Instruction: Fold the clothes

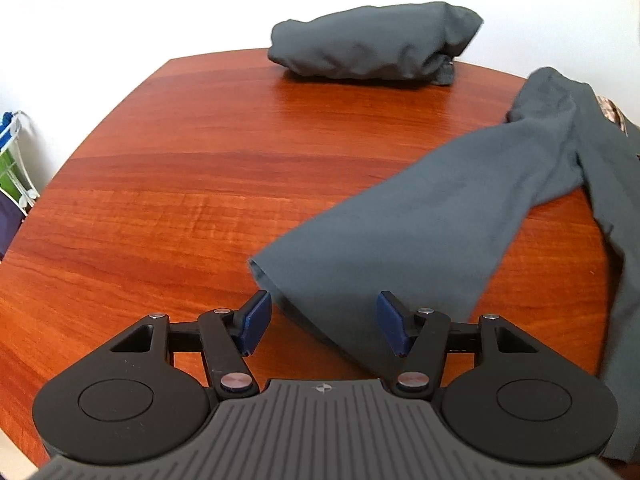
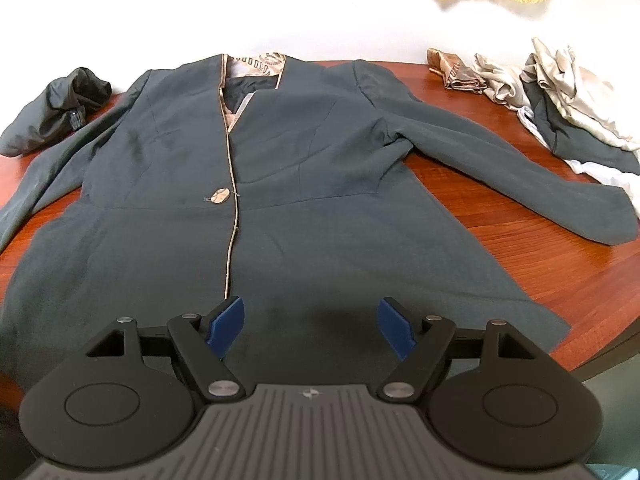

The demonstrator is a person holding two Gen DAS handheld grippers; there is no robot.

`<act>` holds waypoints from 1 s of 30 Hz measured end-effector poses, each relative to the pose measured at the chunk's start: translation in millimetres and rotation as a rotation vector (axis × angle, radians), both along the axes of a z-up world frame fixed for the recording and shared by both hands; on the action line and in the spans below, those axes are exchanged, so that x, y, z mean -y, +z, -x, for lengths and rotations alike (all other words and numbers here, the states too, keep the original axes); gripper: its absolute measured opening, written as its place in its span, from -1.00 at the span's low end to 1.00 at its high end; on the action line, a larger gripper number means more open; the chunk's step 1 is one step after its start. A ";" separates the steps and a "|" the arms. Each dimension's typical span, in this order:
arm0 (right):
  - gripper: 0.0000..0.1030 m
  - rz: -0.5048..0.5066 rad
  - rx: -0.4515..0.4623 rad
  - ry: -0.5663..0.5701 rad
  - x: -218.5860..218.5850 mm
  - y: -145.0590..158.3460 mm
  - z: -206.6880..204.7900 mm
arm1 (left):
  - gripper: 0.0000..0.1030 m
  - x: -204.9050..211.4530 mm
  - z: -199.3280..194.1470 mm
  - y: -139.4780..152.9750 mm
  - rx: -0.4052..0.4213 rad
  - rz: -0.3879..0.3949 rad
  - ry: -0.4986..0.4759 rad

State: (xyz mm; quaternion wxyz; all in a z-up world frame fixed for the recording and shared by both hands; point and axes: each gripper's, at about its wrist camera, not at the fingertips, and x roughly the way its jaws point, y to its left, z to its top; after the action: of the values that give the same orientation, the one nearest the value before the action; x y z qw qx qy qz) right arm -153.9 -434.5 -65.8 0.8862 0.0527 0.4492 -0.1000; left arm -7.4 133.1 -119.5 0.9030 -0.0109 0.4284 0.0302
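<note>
While left claw [image 1: 324, 320] meets sleeve [image 1: 400, 232], right view shows jacket [image 2: 280, 200] (whole).

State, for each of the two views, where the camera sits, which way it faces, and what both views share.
Left wrist: on the left gripper, looking along its open fingers at the jacket's sleeve.
Right wrist: on the right gripper, facing the jacket front, fingers open.
Shared: the jacket, the dark bundle, the wooden table.

Matt grey cloth jacket [image 2: 320, 184] on glossy wooden table [image 1: 200, 184].
</note>
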 end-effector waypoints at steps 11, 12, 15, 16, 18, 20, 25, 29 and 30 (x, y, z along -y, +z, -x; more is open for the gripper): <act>0.62 0.055 -0.029 0.019 -2.9 9.5 -4.7 | 0.18 -21.3 -11.3 -9.5 -0.013 0.150 0.014; 0.62 0.056 -0.029 0.019 -3.3 10.0 -5.7 | 0.18 -21.5 -8.9 -9.8 -0.009 0.159 0.013; 0.63 0.056 -0.030 0.025 -4.7 10.3 -9.3 | 0.18 -21.1 -3.4 -12.5 -0.007 0.172 0.010; 0.63 0.057 -0.032 0.031 -5.7 9.9 -10.6 | 0.18 -21.7 -2.7 -14.1 -0.007 0.177 0.010; 0.63 0.058 -0.035 0.041 -7.7 8.9 -13.3 | 0.18 -22.3 -2.0 -15.2 -0.004 0.182 0.012; 0.63 0.059 -0.032 0.051 -9.7 9.4 -15.6 | 0.04 -22.6 -3.1 -15.4 0.005 0.189 0.015; 0.63 0.059 -0.017 0.072 -14.7 12.3 -20.9 | -0.85 -25.9 -3.3 -10.0 0.033 0.208 0.030; 0.65 0.057 -0.006 0.092 -26.8 15.1 -27.8 | -0.88 -25.5 4.1 4.8 0.073 0.233 0.019; 0.65 0.056 -0.008 0.097 -28.5 14.4 -28.9 | -0.88 -24.8 7.1 10.6 0.087 0.249 0.012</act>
State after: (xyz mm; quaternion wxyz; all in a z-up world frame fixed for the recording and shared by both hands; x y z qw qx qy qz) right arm -125.0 -406.0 -51.5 0.8894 0.0059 0.4517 -0.0696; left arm -14.5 157.9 -109.0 0.9122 -0.1266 0.3892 -0.0182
